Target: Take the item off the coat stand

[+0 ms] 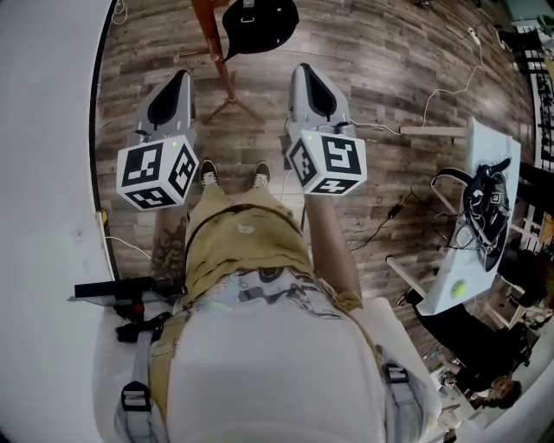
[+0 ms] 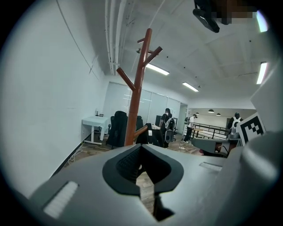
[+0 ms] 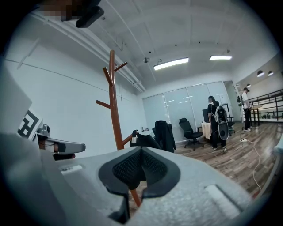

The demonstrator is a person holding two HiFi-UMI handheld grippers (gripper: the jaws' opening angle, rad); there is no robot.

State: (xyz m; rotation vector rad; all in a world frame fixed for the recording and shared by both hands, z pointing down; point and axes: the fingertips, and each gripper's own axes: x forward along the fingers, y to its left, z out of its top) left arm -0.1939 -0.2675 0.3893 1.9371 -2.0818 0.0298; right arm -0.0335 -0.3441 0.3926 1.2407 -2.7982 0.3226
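Observation:
A reddish-brown wooden coat stand (image 1: 213, 41) rises just ahead of me, tall in the left gripper view (image 2: 138, 88) and in the right gripper view (image 3: 115, 106). A black item (image 1: 260, 22) hangs from one of its lower pegs; it shows beside the trunk in both gripper views (image 2: 152, 134) (image 3: 143, 140). My left gripper (image 1: 179, 82) and right gripper (image 1: 309, 76) are held side by side in front of my body, short of the stand. Both point toward it. Each has its jaws together with nothing between them (image 2: 141, 148) (image 3: 141, 150).
A white wall (image 1: 43, 173) runs close along my left. To the right stands a white desk (image 1: 498, 164) carrying black gear and cables, with cords on the wood floor (image 1: 433, 95). Office chairs (image 3: 190, 128) and people (image 3: 217, 119) stand farther back in the room.

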